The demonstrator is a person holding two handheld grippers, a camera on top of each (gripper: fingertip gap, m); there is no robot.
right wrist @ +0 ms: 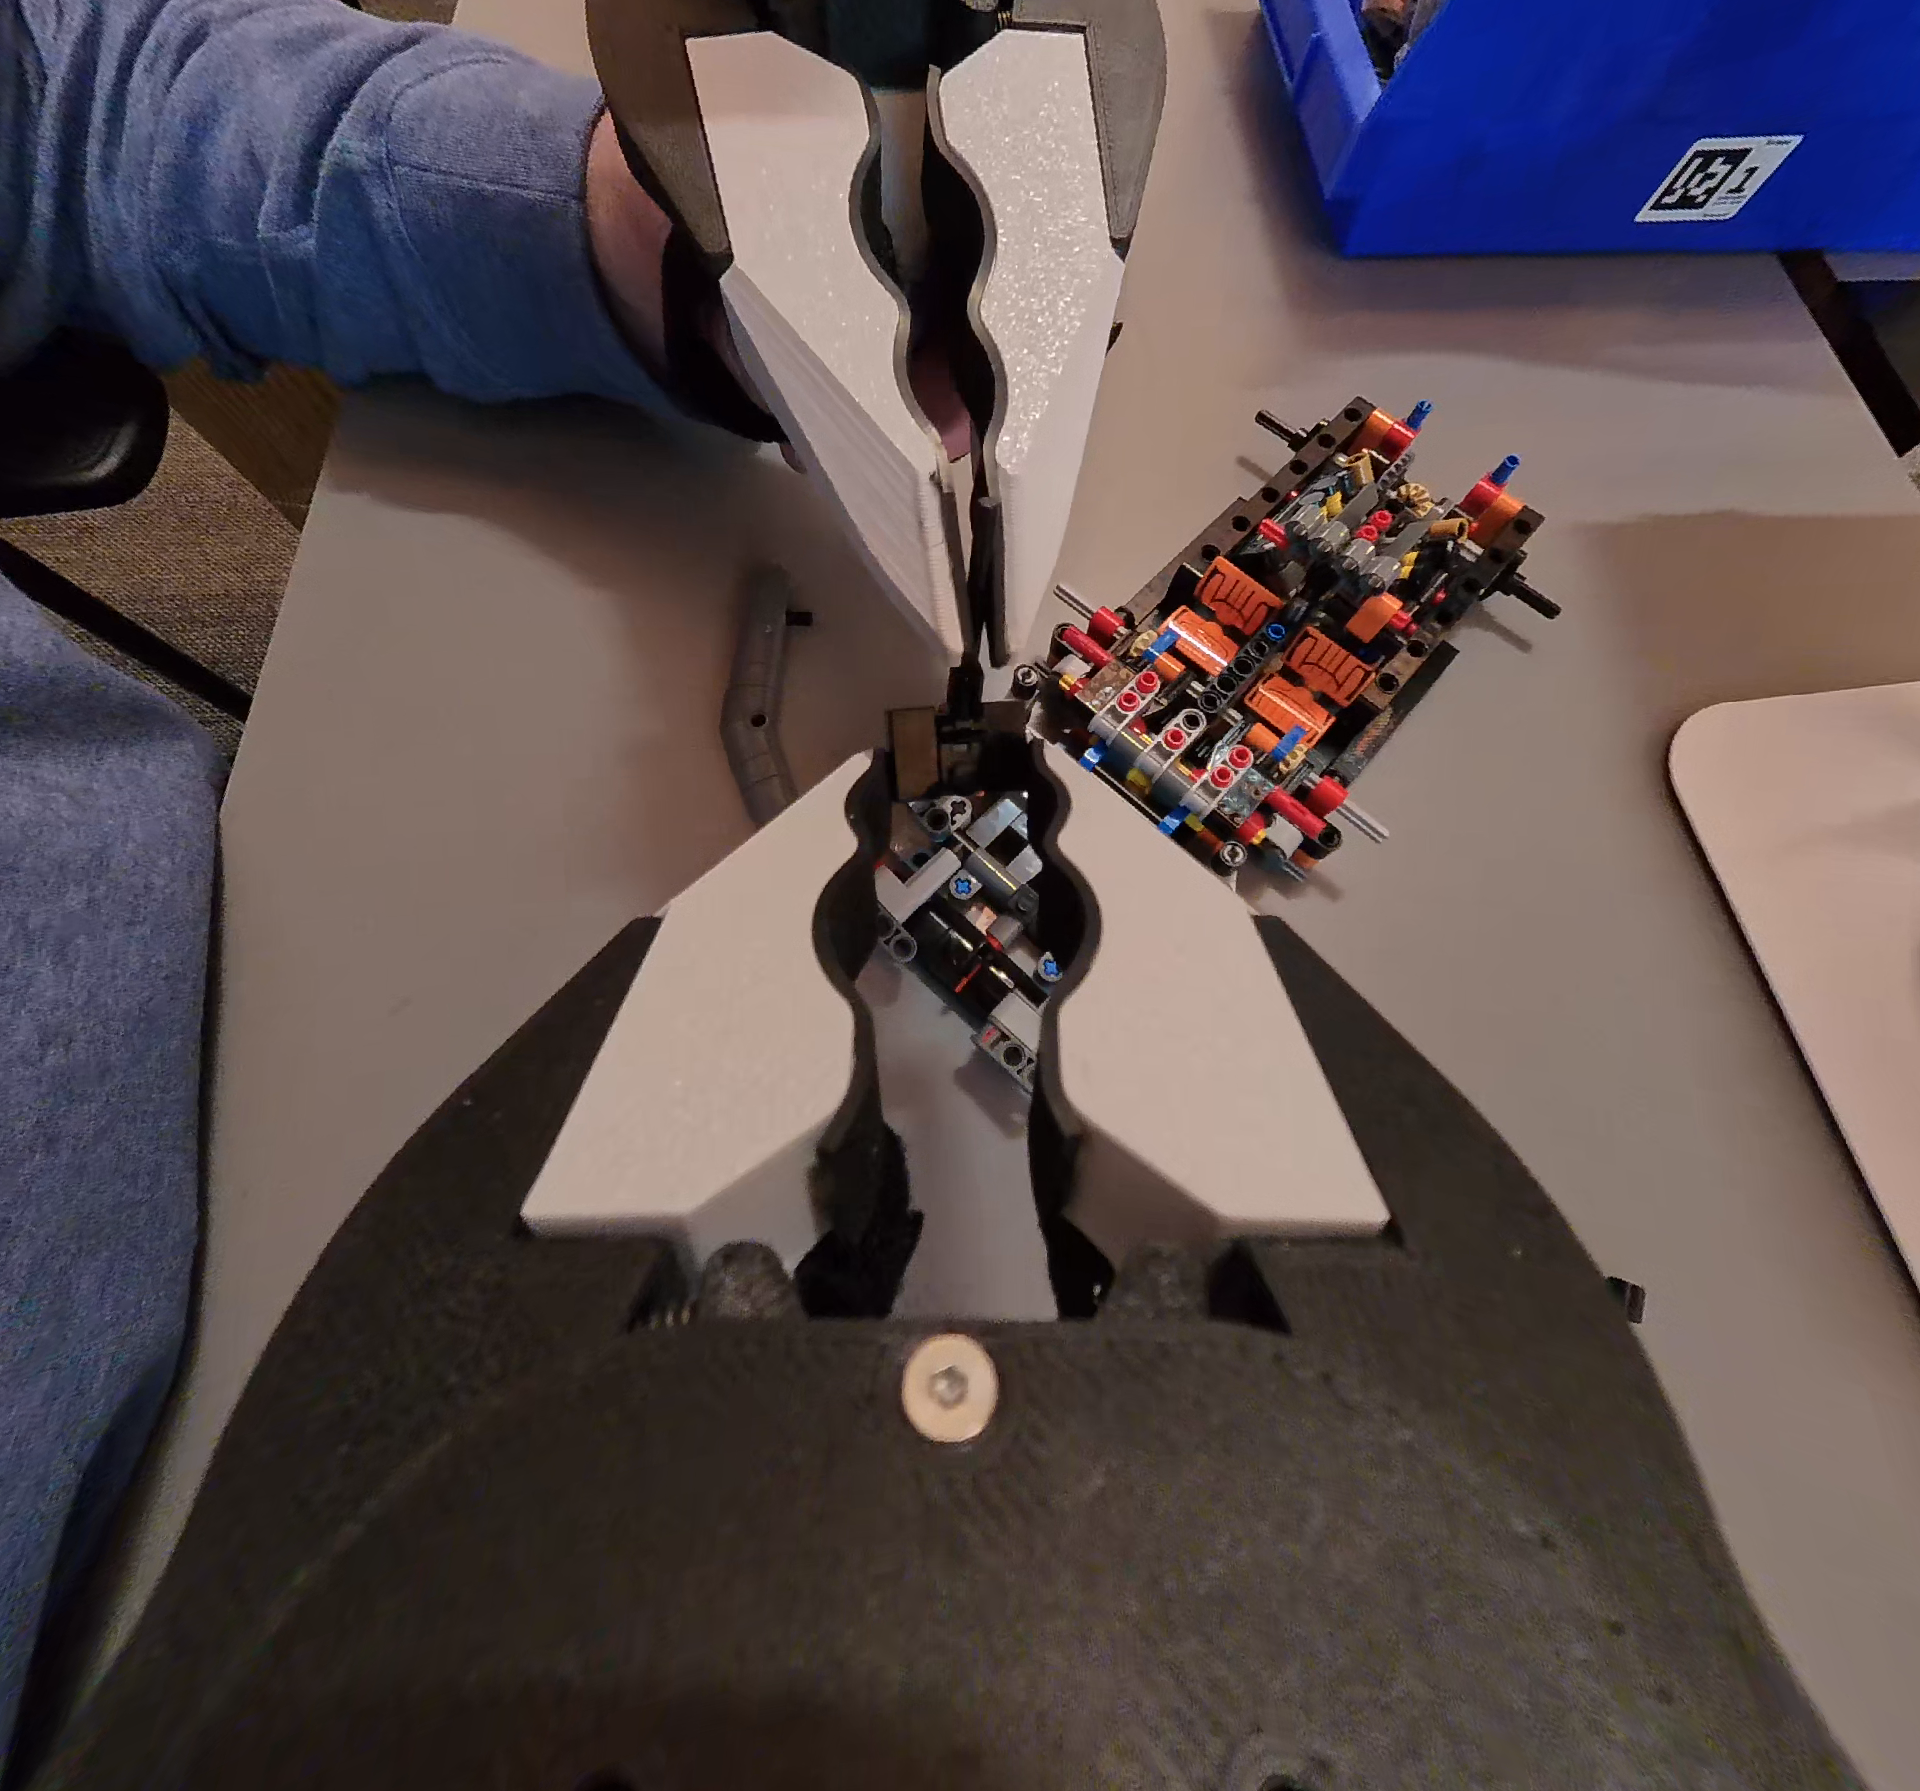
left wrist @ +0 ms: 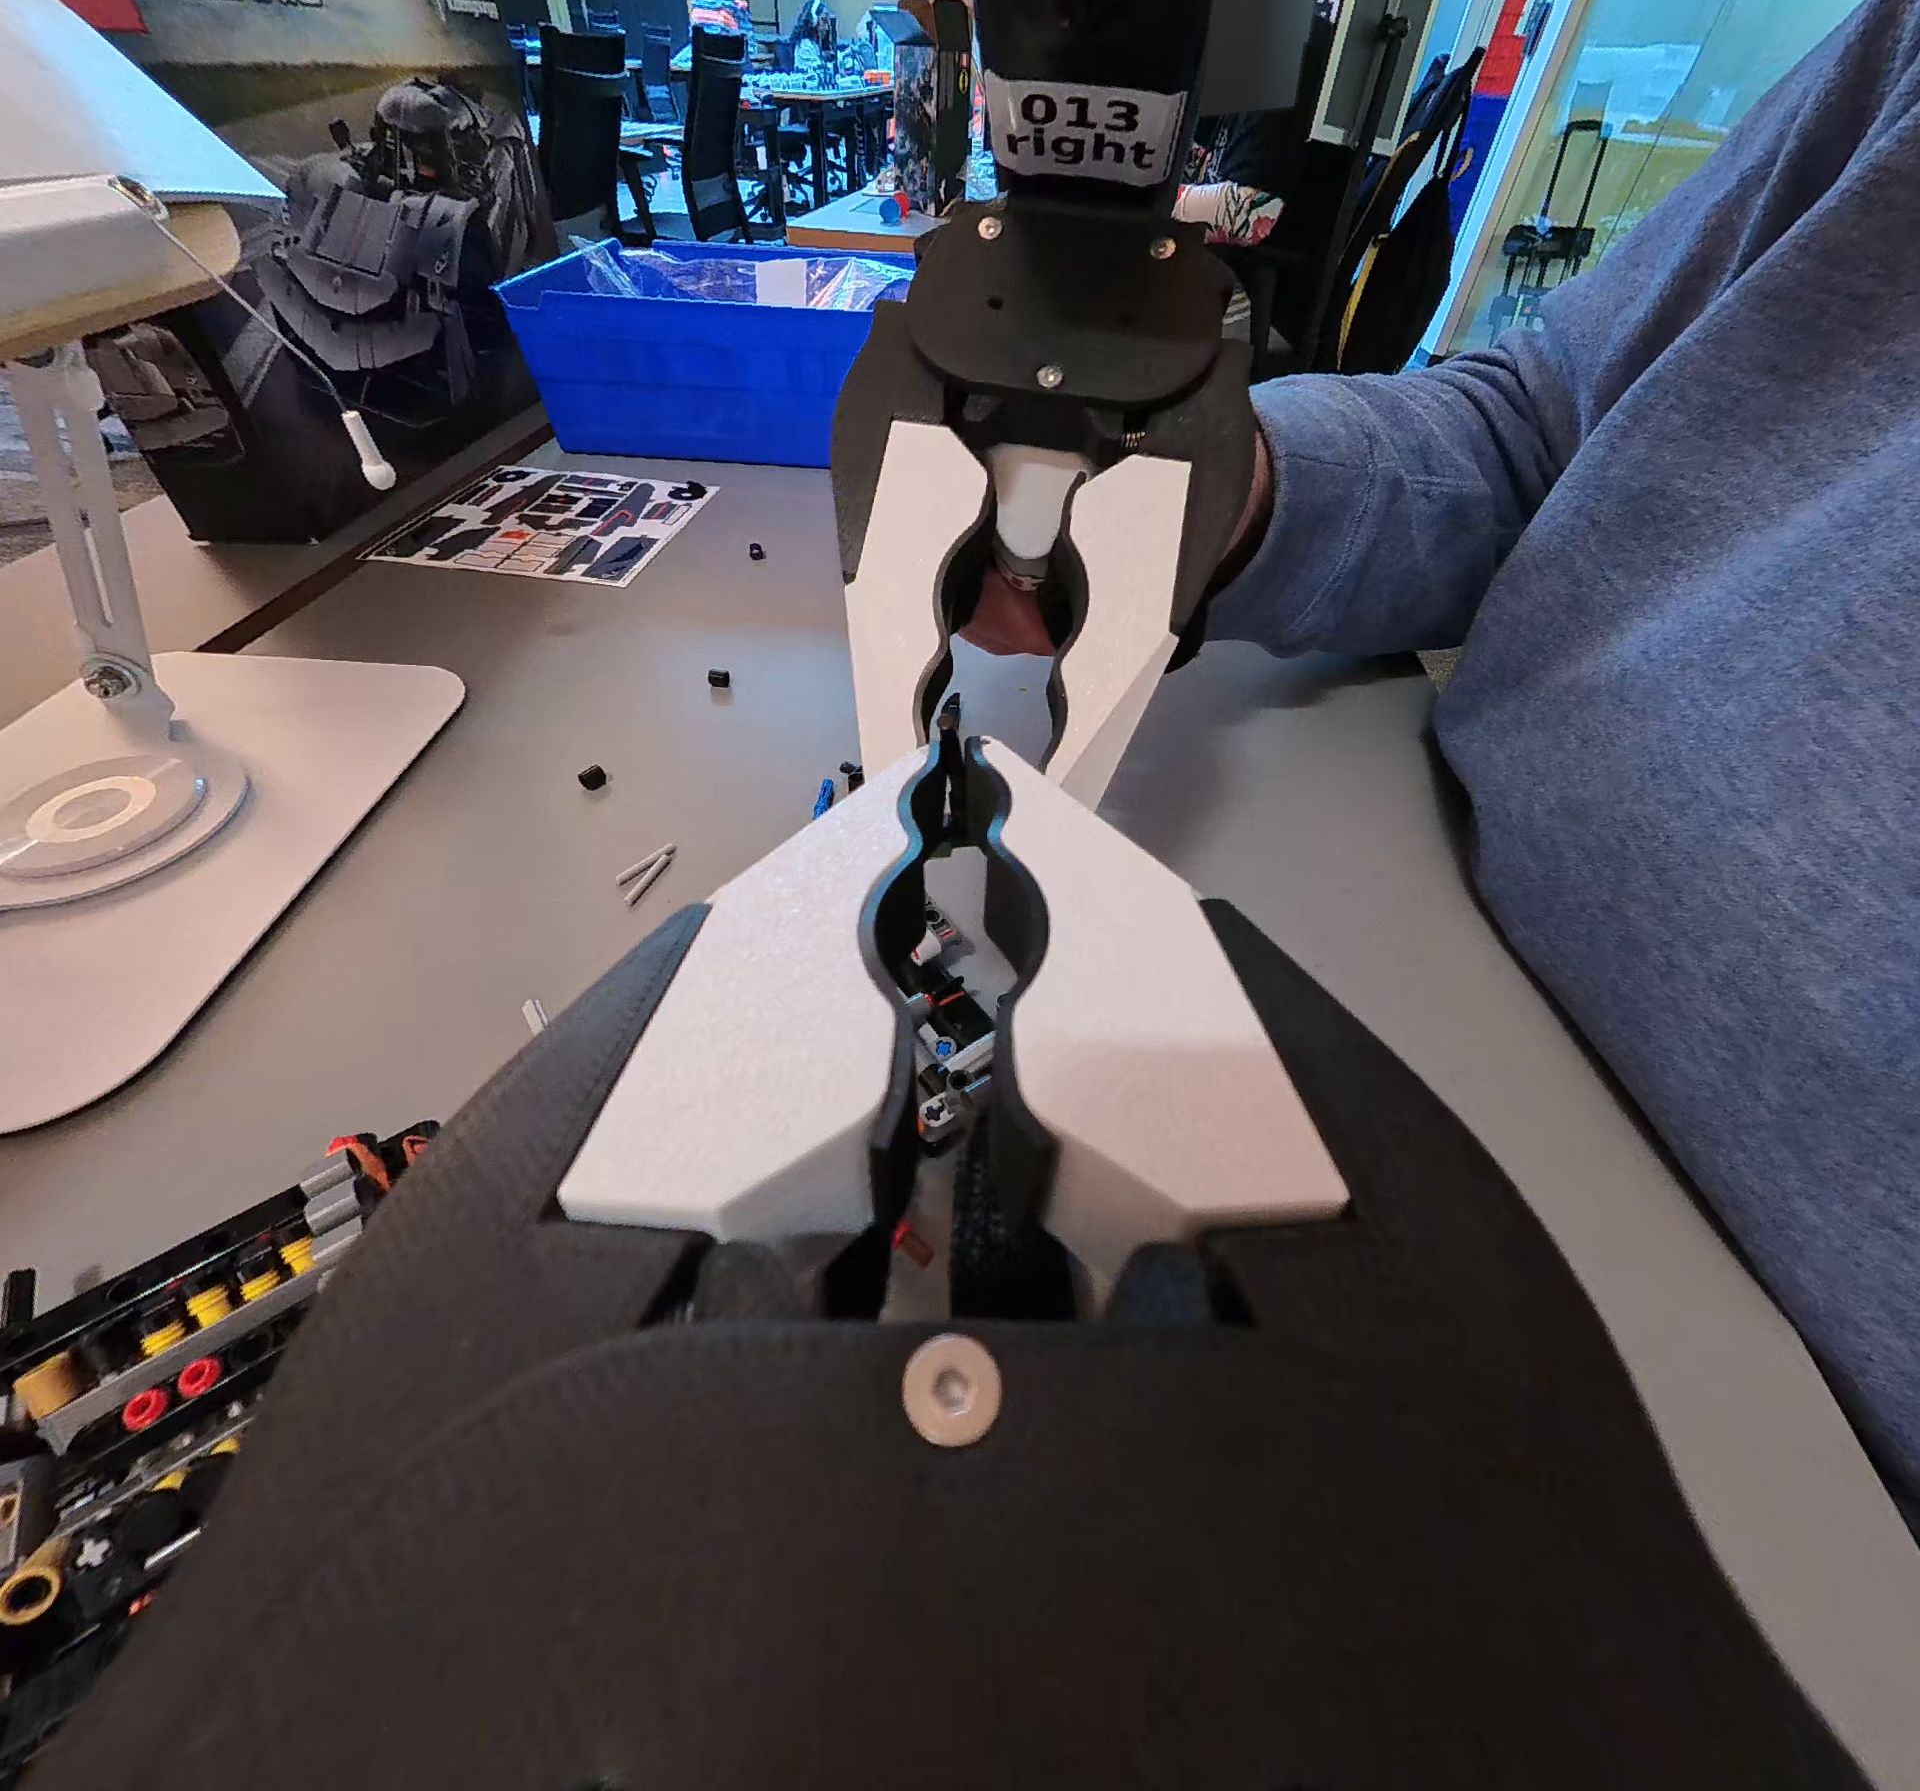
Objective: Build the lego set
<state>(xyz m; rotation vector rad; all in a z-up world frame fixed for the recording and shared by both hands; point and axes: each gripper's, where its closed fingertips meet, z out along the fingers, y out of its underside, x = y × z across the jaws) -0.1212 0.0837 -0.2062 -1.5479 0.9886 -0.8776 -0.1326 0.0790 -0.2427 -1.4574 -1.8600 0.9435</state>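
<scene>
Two claws tip-to-tip | left claw (left wrist: 951, 754) pinches black piece (right wrist: 982, 546) | right claw (right wrist: 951, 754) grips small assembly (right wrist: 966, 889) | chassis (right wrist: 1288, 640) beside

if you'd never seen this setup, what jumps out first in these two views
The two white-fingered grippers meeting tip to tip mid-table: the left gripper pinches a thin black piece, the right gripper holds a small grey-and-black lego subassembly. Just right of them in the right wrist view lies the colourful orange-and-red chassis, with a blue bin behind.

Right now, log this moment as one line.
left gripper: shut on black piece | right gripper: shut on small subassembly | chassis: on table
</scene>
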